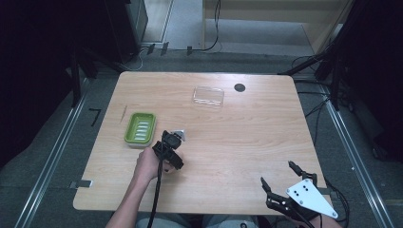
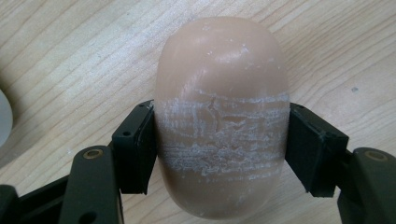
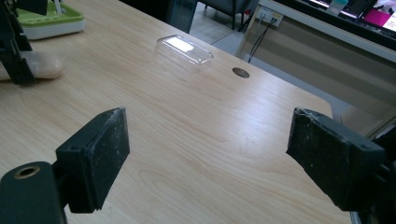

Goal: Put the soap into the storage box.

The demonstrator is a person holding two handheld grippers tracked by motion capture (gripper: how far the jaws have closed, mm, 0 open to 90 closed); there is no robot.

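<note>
Left of centre, the left gripper (image 2: 219, 140) pinches a soap bar (image 2: 222, 116) on the wooden table (image 1: 247, 137); lower right, the right gripper (image 1: 280, 178) hovers spread.

High view overhead, gripper views low, close, sharing the table (image 1: 228, 142).

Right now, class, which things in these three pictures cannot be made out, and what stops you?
- Soap bar, high view: hidden under the hand and left tongs.
- Soap's near end, left gripper view: cut off by the bottom edge.
- Green soap dish, right gripper view: cut by the top edge.
- Small grey object, high view: too small to identify.
</note>
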